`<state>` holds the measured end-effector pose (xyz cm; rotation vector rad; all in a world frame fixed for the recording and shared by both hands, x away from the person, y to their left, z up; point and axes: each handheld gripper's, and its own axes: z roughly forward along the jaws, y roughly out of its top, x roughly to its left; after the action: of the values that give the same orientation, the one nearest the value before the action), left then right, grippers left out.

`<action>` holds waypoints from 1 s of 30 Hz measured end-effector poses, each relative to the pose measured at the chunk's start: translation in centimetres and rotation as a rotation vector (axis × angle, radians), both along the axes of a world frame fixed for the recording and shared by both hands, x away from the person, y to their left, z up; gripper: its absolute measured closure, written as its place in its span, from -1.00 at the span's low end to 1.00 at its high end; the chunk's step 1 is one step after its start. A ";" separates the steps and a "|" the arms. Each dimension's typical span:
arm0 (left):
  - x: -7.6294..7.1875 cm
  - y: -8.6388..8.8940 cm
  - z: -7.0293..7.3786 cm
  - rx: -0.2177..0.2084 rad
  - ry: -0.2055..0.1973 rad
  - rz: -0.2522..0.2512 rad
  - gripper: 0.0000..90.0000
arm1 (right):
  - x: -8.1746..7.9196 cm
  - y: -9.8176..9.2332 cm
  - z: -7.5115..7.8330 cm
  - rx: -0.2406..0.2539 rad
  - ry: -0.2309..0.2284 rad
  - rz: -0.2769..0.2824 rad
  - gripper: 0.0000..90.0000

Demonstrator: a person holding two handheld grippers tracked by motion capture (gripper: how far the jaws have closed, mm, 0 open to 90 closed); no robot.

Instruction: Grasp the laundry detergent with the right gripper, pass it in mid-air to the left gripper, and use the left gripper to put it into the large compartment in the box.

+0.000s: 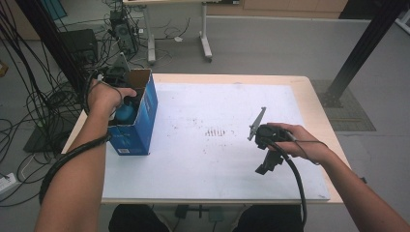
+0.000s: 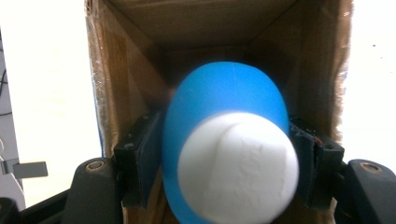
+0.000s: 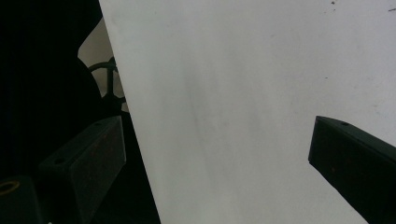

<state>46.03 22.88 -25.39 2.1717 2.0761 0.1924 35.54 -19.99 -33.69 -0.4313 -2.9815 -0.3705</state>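
A blue bottle with a white cap (image 2: 233,154) sits between the jaws of my left gripper (image 2: 224,156), and both black pads (image 2: 144,158) lie against its sides. Bottle and gripper are down inside an open cardboard box (image 2: 135,70). From above, that blue-sided box (image 1: 140,125) stands at the left edge of the white board (image 1: 217,159), with the left hand reaching into its open top and the blue bottle (image 1: 125,113) showing under the hand. My right gripper (image 1: 265,166) rests on the board at the right, jaws wide apart and empty (image 3: 217,154).
The white board covers a wooden table (image 1: 314,111). In the right gripper view the board's edge (image 3: 135,140) runs between the jaws, with dark floor beyond. Cables (image 1: 29,106), a computer tower (image 1: 121,29) and another table's legs (image 1: 205,43) lie behind.
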 end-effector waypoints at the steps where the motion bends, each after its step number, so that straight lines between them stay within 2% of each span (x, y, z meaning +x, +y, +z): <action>1: -0.1 0.0 0.2 -0.006 -0.004 -0.005 -0.23 | 0.0 0.0 0.0 0.000 -0.001 0.000 -0.92; 10: -0.4 0.0 1.6 -0.008 -0.022 -0.008 -0.25 | -0.2 0.1 0.1 0.002 -0.004 0.006 -0.92; 23: -1.4 0.3 5.6 0.005 -0.074 -0.019 -0.28 | -0.1 0.2 0.4 0.004 -0.006 0.008 -0.92; 30: -2.1 -0.8 8.0 -0.008 -0.104 -0.051 -0.34 | -0.1 0.4 0.5 0.006 0.001 0.003 -0.92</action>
<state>43.92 22.08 -17.39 2.1579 1.9610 0.2853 35.43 -19.54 -33.21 -0.4256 -2.9793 -0.3789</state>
